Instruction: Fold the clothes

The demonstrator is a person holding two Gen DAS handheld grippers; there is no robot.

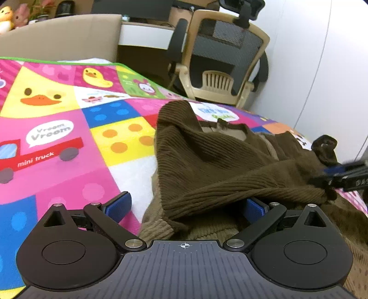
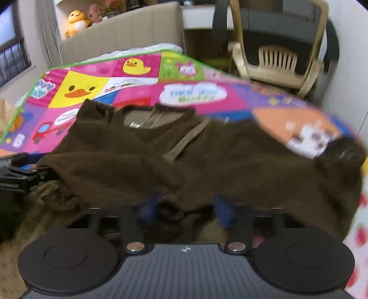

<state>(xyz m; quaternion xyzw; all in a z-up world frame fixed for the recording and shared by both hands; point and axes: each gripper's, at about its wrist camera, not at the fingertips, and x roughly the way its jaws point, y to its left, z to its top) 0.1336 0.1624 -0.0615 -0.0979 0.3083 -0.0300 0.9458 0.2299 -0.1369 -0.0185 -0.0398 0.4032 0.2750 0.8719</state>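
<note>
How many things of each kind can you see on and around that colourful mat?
Brown sweaters: 1
Play mats: 1
Office chairs: 1
Plush toys: 2, yellow duck and pink bunny
Total: 5

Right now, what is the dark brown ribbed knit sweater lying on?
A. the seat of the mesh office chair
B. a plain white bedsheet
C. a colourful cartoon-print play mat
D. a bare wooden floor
C: the dark brown ribbed knit sweater is spread over the colourful cartoon-print play mat with ducks and a red truck.
</note>
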